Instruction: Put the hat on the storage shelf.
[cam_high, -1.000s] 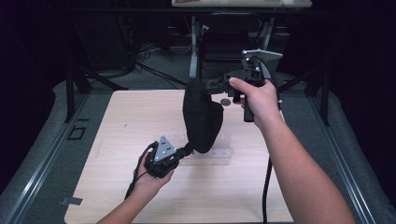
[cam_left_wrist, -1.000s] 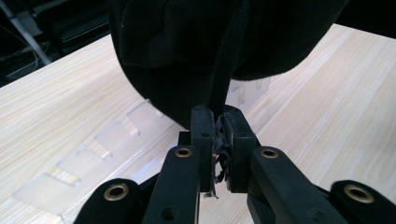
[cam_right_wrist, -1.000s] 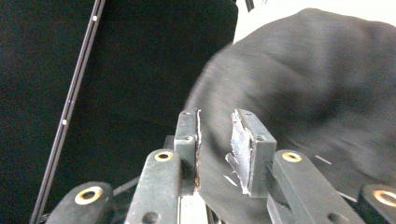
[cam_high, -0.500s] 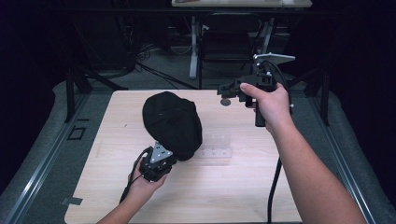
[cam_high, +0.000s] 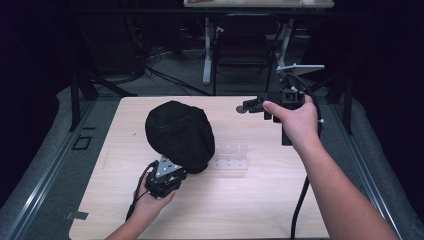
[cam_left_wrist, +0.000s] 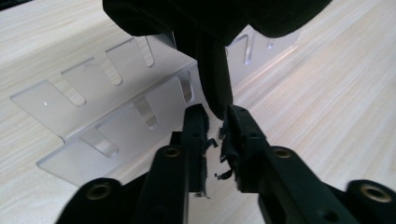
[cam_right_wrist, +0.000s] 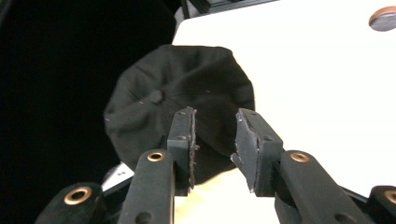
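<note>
Left claw (cam_left_wrist: 215, 122) sits low on the wooden surface (cam_high: 260, 200), its jaws just opening around the brim of the black cap (cam_high: 180, 134), which hangs between the pads with a small gap on each side. That cap rests on the surface, partly over a clear plastic rack (cam_high: 231, 157). Right claw (cam_right_wrist: 215, 135), raised well apart at the far right, stands open and empty, its jaws having just widened.

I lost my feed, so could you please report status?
Left claw just easing open, black cap edge between jaws. Right claw open, empty, raised. Cap over clear rack.
</note>
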